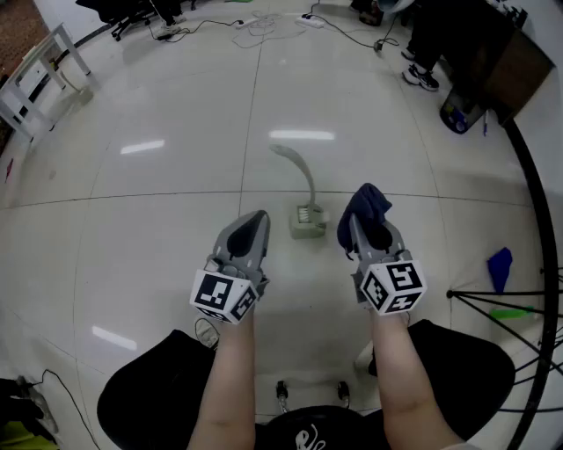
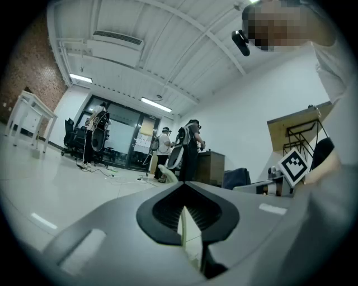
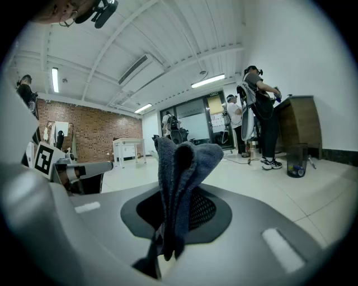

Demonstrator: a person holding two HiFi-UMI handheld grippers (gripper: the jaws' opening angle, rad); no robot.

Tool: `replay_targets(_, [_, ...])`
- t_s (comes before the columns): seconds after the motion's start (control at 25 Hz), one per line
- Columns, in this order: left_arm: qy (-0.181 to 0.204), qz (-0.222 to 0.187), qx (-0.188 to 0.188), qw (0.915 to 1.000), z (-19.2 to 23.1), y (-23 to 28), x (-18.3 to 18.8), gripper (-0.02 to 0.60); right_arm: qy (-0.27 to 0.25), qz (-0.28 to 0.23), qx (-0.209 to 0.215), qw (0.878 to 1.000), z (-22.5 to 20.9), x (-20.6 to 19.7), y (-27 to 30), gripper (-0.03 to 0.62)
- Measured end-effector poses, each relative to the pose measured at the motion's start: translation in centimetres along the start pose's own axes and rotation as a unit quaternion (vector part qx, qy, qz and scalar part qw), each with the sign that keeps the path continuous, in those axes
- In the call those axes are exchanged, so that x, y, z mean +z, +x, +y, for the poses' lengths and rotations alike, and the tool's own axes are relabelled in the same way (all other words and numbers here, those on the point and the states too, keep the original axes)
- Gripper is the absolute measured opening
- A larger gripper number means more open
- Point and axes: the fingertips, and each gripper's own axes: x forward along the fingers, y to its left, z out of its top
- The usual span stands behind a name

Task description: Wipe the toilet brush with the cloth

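Observation:
A pale toilet brush [image 1: 306, 211] lies on the tiled floor, its head toward me and its curved handle pointing away. My left gripper [image 1: 258, 220] hovers just left of the brush head, jaws shut with nothing between them. In the left gripper view [image 2: 185, 229] the brush handle [image 2: 168, 172] rises past the jaws. My right gripper [image 1: 361, 221] hovers just right of the brush head, shut on a dark blue cloth [image 1: 368, 202] that sticks up from its jaws. The cloth [image 3: 179, 179] fills the middle of the right gripper view [image 3: 162, 248].
A black metal rack [image 1: 535, 290] stands at the right, with a blue item [image 1: 500, 266] and a green one [image 1: 512, 312] by it. A bin [image 1: 457, 114], a wooden panel and a person's shoes [image 1: 422, 77] are at the far right. Cables [image 1: 264, 22] run along the back; a white frame [image 1: 35, 79] stands far left.

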Motion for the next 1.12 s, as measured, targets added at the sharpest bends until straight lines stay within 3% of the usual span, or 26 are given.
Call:
replay_targets(0.28, [0.01, 0.054, -0.016, 0.9984, 3.6, 3.7, -8.0, 0.008, -0.007, 0.046, 0.038, 0.998, 0.6, -8.8, 5.0, 0.063])
replay_targets(0.48, [-0.053, 0.104, -0.034, 0.9925, 3.2, 5.9, -15.2, 0.008, 0.041, 0.096, 0.077, 0.992, 1.8, -16.5, 6.7, 0.063])
replay_targets(0.72, [-0.087, 0.141, -0.063, 0.9841, 2.6, 8.1, -20.7, 0.008, 0.017, 0.171, 0.161, 0.972, 5.2, -23.4, 8.8, 0.063])
replay_targets(0.92, [-0.097, 0.165, -0.089, 0.9774, 2.4, 9.9, -22.5, 0.008, 0.091, 0.185, 0.178, 0.962, 6.2, -25.0, 10.9, 0.063])
replay_targets(1.12, [-0.072, 0.224, -0.072, 0.9693, 2.9, 10.2, -24.4, 0.008, 0.159, 0.199, 0.153, 0.955, 4.8, -25.8, 12.4, 0.063])
